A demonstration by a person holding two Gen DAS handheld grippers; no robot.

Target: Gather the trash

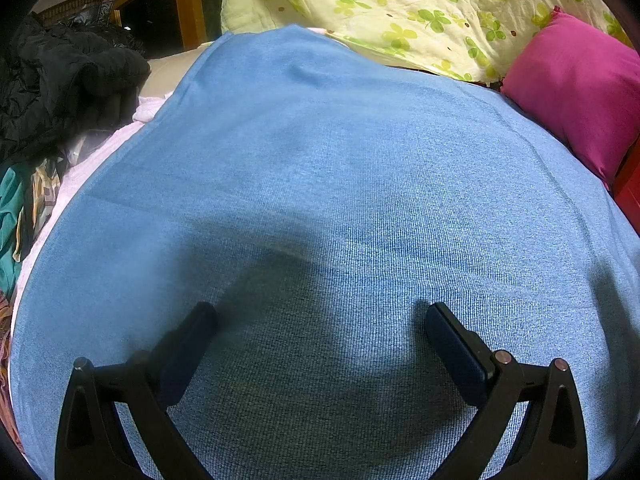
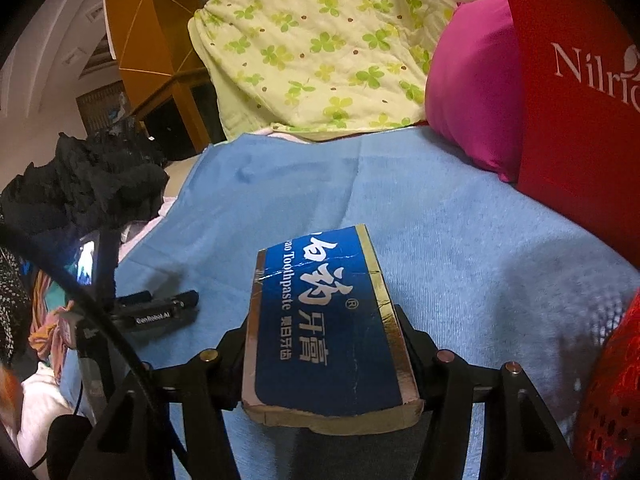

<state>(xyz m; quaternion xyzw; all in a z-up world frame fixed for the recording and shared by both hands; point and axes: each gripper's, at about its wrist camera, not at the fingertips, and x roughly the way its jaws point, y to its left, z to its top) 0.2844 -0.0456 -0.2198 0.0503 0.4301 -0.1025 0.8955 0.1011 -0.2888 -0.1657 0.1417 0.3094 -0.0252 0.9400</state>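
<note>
The right gripper [image 2: 326, 344] had its fingers clenched on the blue toothpaste box [image 2: 324, 332], lifted off the blue blanket [image 2: 460, 240]. The red bag [image 2: 576, 128] waited at two o'clock; drop-off remained. The left gripper [image 1: 320, 336] hung released, empty.

A blue cloth [image 1: 320, 184] covers the bed. Behind it lie a clover-print quilt [image 1: 420, 12] and a magenta pillow [image 1: 576, 88]. A wooden cabinet [image 2: 160, 60] stands at the back left, black clothes [image 1: 60, 84] heaped near it.
</note>
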